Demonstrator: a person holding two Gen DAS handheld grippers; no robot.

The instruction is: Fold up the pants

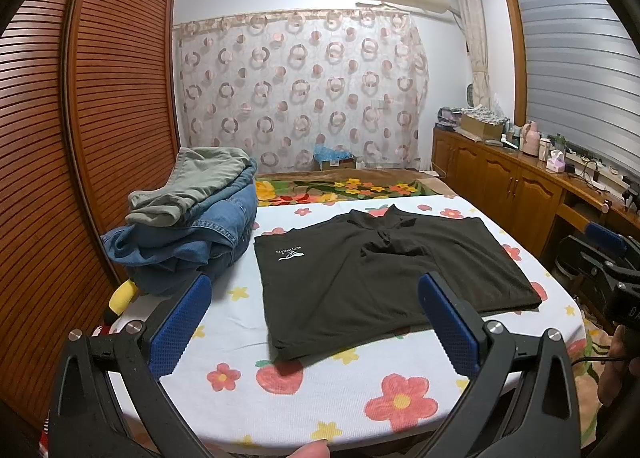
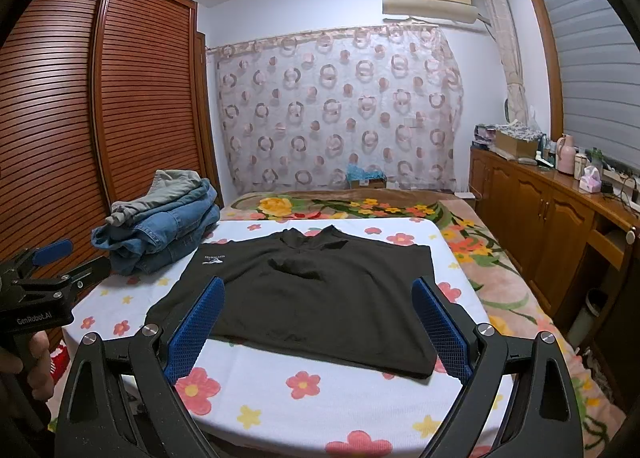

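While we hold both grippers above the near edge of the bed, the black garment (image 1: 384,278) lies spread flat on the flowered white sheet (image 1: 328,390), its near hem running just beyond our fingertips. It looks like dark matte cloth with a small white logo near its left edge and a rumpled fold at its middle; its far edge rises to a short peak. We cannot tell from this lie whether the legs are already doubled over.

Our left gripper (image 1: 316,318) hangs with its blue pads (image 1: 180,330) wide apart, holding nothing, the garment's near left corner between them. Our right gripper (image 2: 318,322) is likewise spread and empty, its pads framing the near hem.

Left of the garment, close to its left edge, sits a pile of jeans (image 1: 192,242) topped by grey-green cloth. Bare sheet lies between the hem and the mattress edge, and on the right beside a floral blanket (image 2: 500,278). A wooden wardrobe (image 2: 100,117) closes the left side, cabinets (image 2: 560,225) the right.
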